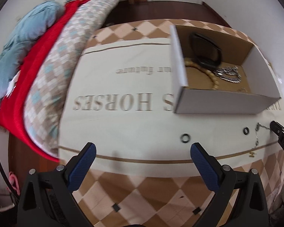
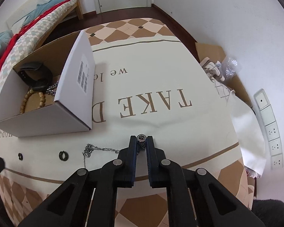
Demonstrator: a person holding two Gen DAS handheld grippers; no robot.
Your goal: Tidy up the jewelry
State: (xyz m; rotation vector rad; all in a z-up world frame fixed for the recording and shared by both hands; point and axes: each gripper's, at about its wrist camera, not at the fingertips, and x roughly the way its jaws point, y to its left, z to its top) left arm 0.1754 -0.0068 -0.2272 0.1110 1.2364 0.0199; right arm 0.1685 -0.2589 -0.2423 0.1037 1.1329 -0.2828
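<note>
At the near edge of the cream printed cloth (image 2: 161,94), right gripper (image 2: 141,141) has its fingers pinched on a small metal cylinder pendant (image 2: 141,137), held right at the tips. Thin silver chain (image 2: 96,149) runs from the pendant leftward and lies slack on the cloth, bunched in a small knot, one strand trailing toward the cloth's near brown border. Left of the chain, two dark rings sit flat on the cloth: ring one (image 2: 63,155) near the chain, ring two (image 2: 20,156) further left, well apart from each other. Left gripper (image 1: 143,152) hangs above the cloth's near border, fingers spread wide, nothing between them; its blue pads (image 1: 204,166) are bare. In the left wrist view the same rings show ahead and to the right of it, with the right gripper's tip at the frame edge touching the chain. Further back on the cloth sits the open white cardboard box (image 2: 73,70), label on its right wall. Inside it: wooden bead bracelet (image 2: 41,97) nearest, a heap of silver chain jewelry (image 1: 228,73) beside it, black watch band (image 2: 36,74) against the back wall. Beyond the cloth on the left, a bed with checked quilt (image 1: 66,60), red blanket (image 1: 28,79) and blue bedding (image 1: 26,30).
</note>
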